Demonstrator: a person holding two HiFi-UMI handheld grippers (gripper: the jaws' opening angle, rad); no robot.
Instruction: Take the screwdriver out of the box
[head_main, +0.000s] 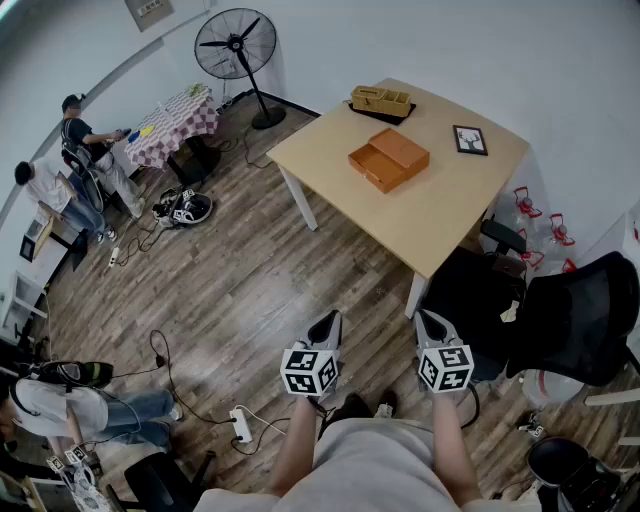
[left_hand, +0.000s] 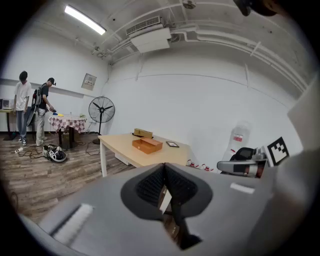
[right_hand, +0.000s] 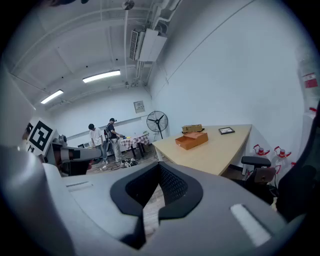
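Observation:
An orange box (head_main: 388, 160) lies on the light wooden table (head_main: 440, 215), far ahead of both grippers. It looks open, with its lid beside the tray. No screwdriver can be made out from here. My left gripper (head_main: 327, 324) and right gripper (head_main: 431, 322) hang side by side over the wooden floor, short of the table, both shut and empty. The left gripper view shows the box (left_hand: 146, 145) beyond the closed left gripper (left_hand: 163, 172). In the right gripper view the box (right_hand: 192, 140) lies past the closed right gripper (right_hand: 158, 172).
A wooden organiser (head_main: 380, 100) and a small picture frame (head_main: 470, 140) share the table. Black office chairs (head_main: 560, 320) stand to the right. A power strip with cables (head_main: 240, 425) lies on the floor at my left. A fan (head_main: 237, 45), a checkered table (head_main: 170, 120) and people are far left.

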